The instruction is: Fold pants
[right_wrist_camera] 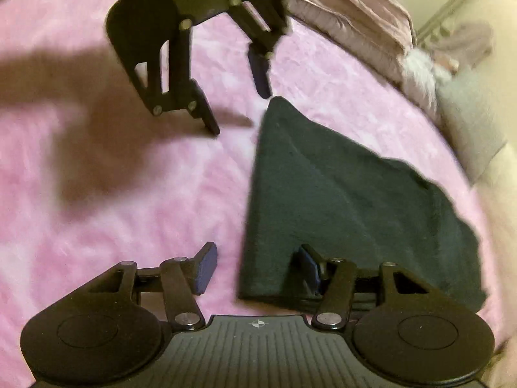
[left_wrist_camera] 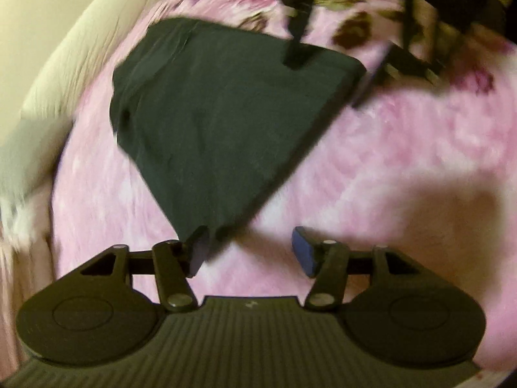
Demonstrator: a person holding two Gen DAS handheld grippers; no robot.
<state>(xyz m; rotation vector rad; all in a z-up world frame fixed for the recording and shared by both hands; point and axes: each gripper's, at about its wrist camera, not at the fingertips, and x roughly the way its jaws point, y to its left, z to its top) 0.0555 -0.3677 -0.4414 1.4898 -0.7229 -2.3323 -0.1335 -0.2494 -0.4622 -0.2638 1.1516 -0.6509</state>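
Two views, taken in turn. From the left wrist: pants [left_wrist_camera: 219,113] already reduced to a compact dark wedge, lying flat on the pink bed cover [left_wrist_camera: 404,168] from centre toward 11 o'clock, with a thick doubled edge along the 3 o'clock side. Left tool [left_wrist_camera: 251,253] spread wide at 6 o'clock, gripping nothing, one pad [left_wrist_camera: 197,255] at the wedge's near corner, touching it or just over it, impossible to say which. Right tool [left_wrist_camera: 332,71] at 1 o'clock, likewise spread and empty, straddling the far corner. Judged from this: main folds done, at most one last fold or a smoothing left. Heavily smeared by motion; number of layers unreadable, waistband and hems not told apart, pale shapes at 9 o'clock too blurred to name. From the right wrist: same wedge running from centre out to 4 o'clock, neat and straight on the 9 o'clock side, ragged and uneven toward 3 o'clock, probably the part wanting a tidy. Right tool [right_wrist_camera: 257,268] at 6 o'clock, wide apart and holding nothing, one pad [right_wrist_camera: 308,268] over the fabric, the other above bare cover. Left tool [right_wrist_camera: 237,103] at 12 o'clock, also apart, just beyond the pointed far corner. Near edge of the fabric hidden under the linkage; pillows [right_wrist_camera: 349,9] at 1 o'clock only roughly made out.
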